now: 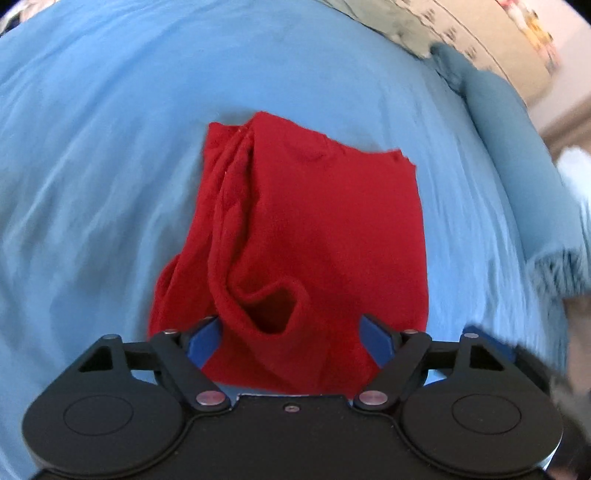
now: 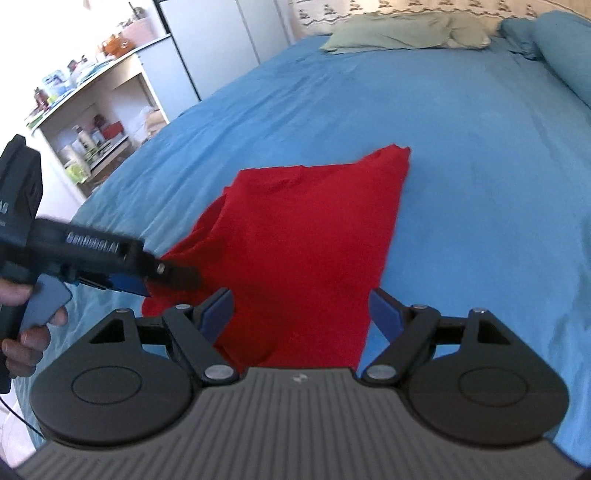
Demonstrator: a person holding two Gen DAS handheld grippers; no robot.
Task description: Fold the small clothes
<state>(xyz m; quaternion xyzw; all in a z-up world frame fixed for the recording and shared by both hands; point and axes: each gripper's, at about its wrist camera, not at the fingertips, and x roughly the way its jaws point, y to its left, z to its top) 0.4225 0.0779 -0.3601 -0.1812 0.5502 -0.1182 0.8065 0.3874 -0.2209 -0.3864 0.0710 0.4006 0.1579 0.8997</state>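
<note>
A small red garment [image 1: 317, 229] lies folded in a rough rectangle on the blue bedsheet [image 1: 110, 155], with bunched folds along its left side. My left gripper [image 1: 291, 332] is open, its blue fingers on either side of the garment's near edge, gripping nothing. The garment also shows in the right wrist view [image 2: 306, 243]. My right gripper [image 2: 301, 314] is open over the garment's near end. The left gripper shows in the right wrist view [image 2: 162, 280] at the garment's left edge, held by a hand.
The blue sheet [image 2: 480, 166] covers the whole bed. Pillows [image 2: 402, 33] and a teal bolster [image 2: 565, 55] lie at the head. A teal blanket [image 1: 517, 147] lies to the right. A white shelf unit [image 2: 99, 122] with bottles stands beside the bed.
</note>
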